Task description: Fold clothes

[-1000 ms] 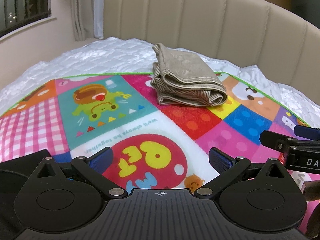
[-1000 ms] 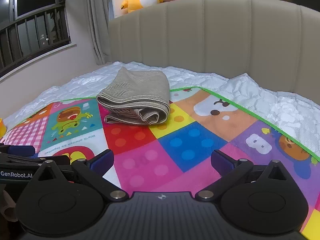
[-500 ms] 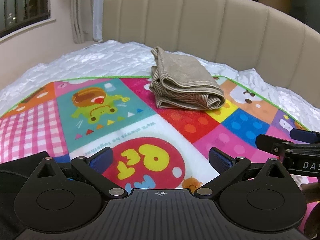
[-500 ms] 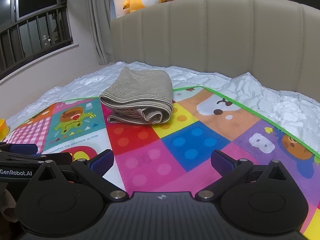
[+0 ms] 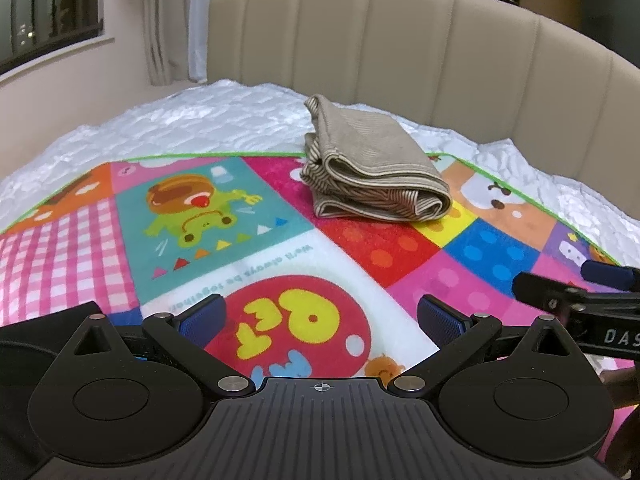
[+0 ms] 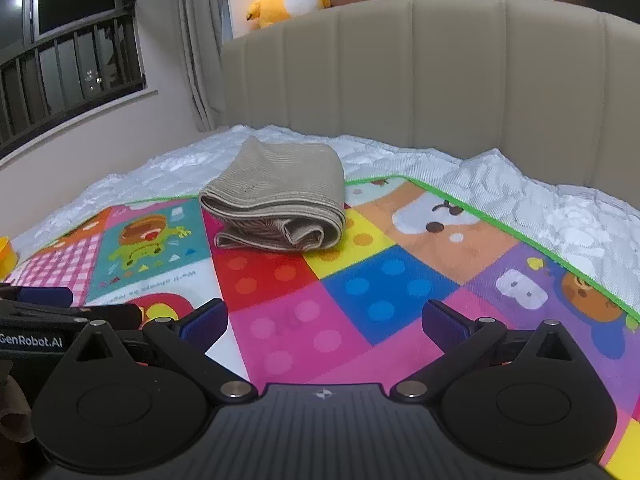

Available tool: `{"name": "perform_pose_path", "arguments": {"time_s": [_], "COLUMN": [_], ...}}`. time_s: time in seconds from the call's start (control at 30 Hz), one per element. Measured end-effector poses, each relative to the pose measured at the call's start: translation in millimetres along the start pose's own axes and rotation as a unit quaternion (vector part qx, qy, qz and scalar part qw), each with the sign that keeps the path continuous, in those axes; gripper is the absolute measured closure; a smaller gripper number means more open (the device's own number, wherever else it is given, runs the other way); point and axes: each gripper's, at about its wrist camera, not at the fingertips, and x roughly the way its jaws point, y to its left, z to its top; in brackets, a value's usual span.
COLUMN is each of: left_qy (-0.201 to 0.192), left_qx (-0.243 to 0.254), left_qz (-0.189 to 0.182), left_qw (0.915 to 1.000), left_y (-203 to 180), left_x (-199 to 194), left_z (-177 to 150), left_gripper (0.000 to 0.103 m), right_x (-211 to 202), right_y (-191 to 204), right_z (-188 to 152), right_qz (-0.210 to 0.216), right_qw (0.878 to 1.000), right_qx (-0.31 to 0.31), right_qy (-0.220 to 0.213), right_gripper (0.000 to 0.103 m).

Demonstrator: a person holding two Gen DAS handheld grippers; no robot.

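Seemingly done: shirt [image 5: 376,176] lies folded on mat [image 5: 400,248] (far edge), both grippers [image 5: 320,316] [image 6: 324,318] spread, empty, clear of it

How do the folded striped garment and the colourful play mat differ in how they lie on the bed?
The folded striped garment is beige, bundled in thick layers; the colourful play mat is bright, cartoon-printed and spread flat. The garment straddles the mat's far green edge, covering little; the mat covers much of the white quilt. Both rest on the bed.
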Motion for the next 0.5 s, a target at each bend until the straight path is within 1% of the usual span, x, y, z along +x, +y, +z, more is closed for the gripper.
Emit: {"name": "perform_pose_path", "arguments": {"time_s": [0.5], "left_qy": [-0.003], "left_qx": [-0.005], "left_qz": [0.009], "left_qw": [0.9999], "left_y": [2.5], "left_x": [-0.5], "left_z": [0.5], "left_gripper": [0.0], "right_x": [1.5], "right_y": [-6.0], "right_z": [0.4], "right_qz": [0.0], "right_qw": [1.0], "right_qx": [0.013], "right_qy": [0.007], "right_gripper": [0.0]}}
